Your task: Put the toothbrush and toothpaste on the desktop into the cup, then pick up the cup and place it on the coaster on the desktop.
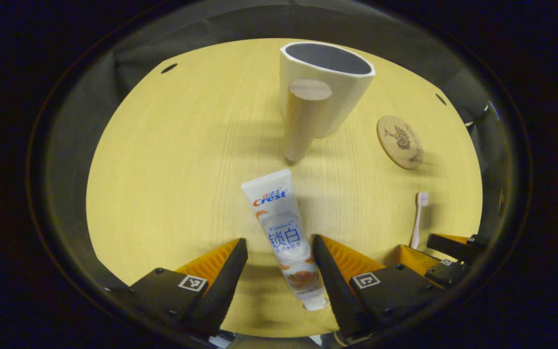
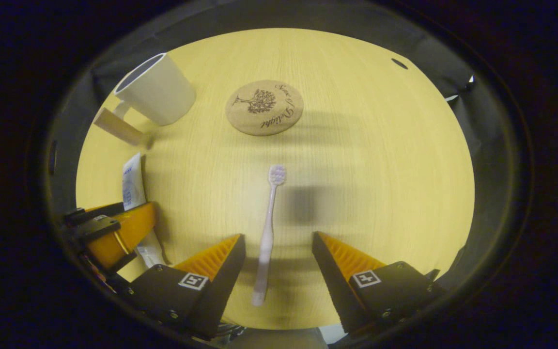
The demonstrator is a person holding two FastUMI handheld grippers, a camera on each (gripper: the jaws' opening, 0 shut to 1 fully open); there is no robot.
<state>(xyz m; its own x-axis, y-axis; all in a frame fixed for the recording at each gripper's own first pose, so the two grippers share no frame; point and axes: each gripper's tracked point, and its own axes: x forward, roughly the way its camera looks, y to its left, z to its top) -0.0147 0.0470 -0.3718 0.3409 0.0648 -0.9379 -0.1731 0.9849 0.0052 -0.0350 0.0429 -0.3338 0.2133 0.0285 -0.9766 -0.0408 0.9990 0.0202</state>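
Here, in the left gripper view, the left gripper (image 1: pixel 279 247) hangs over the desktop (image 1: pixel 172 160) with its fingers spread wide on either side of the toothpaste (image 1: pixel 285 236), which lies flat between them, untouched. Likewise, in the right gripper view the right gripper (image 2: pixel 279 245) is spread around the toothbrush (image 2: pixel 268 231), lying flat with its bristles pointing away. Farther off, the cup (image 2: pixel 155 89) stands upright beside the round coaster (image 2: pixel 264 107).
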